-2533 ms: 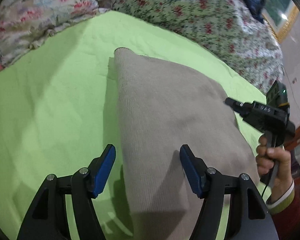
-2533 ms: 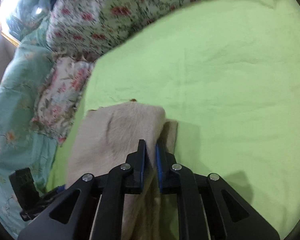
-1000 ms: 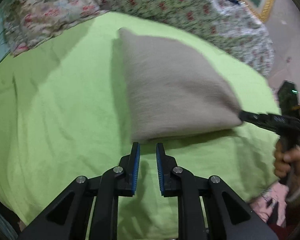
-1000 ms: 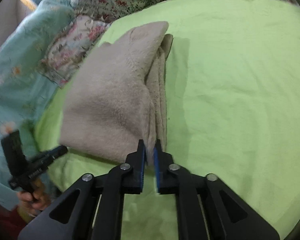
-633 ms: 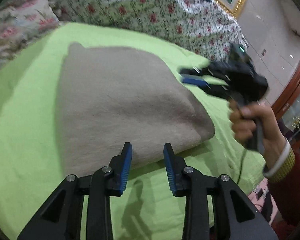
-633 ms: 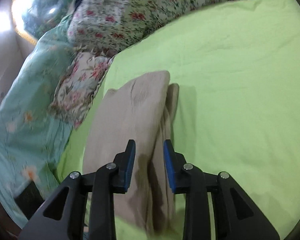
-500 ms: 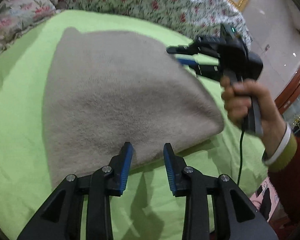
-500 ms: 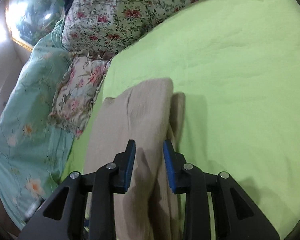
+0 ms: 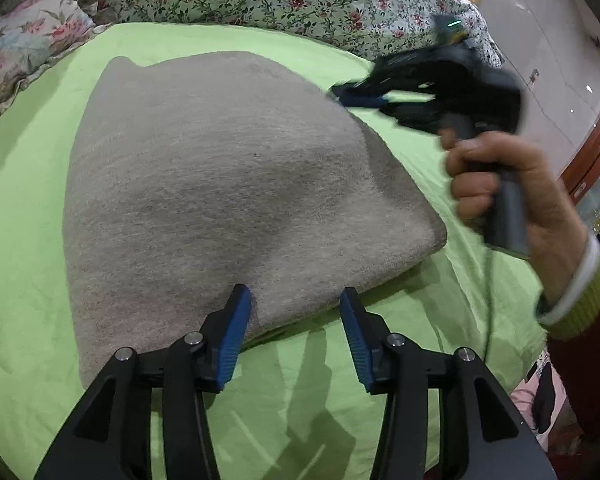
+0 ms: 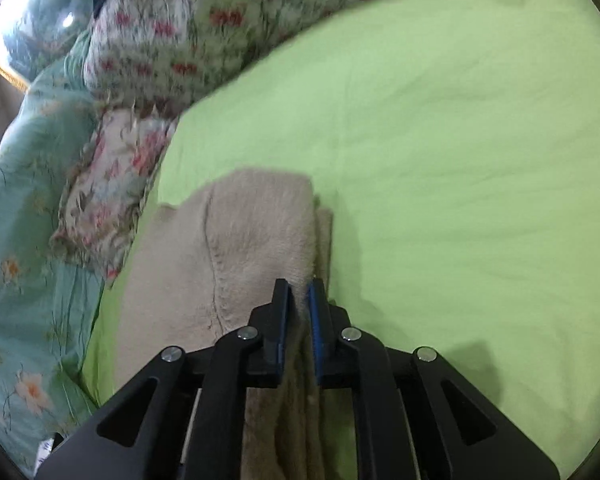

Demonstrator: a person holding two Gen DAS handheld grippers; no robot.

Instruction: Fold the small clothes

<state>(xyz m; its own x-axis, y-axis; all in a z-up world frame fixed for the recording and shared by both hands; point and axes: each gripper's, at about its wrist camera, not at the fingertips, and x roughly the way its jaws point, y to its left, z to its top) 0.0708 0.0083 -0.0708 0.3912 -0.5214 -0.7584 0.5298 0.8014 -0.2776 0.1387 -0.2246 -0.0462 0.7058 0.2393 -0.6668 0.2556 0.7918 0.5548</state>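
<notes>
Our right gripper (image 10: 298, 292) has its fingers pinched on the folded beige fleece garment (image 9: 236, 184) on the lime-green bed sheet (image 9: 24, 216), our left gripper (image 9: 296, 312) spread wide at its near edge; we should grip both corners evenly.

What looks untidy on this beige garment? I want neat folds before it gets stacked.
The beige garment is folded, but its layers do not line up: along its right edge a lower layer sticks out past the top one. The right gripper is shut on that edge; the left gripper is open.
</notes>
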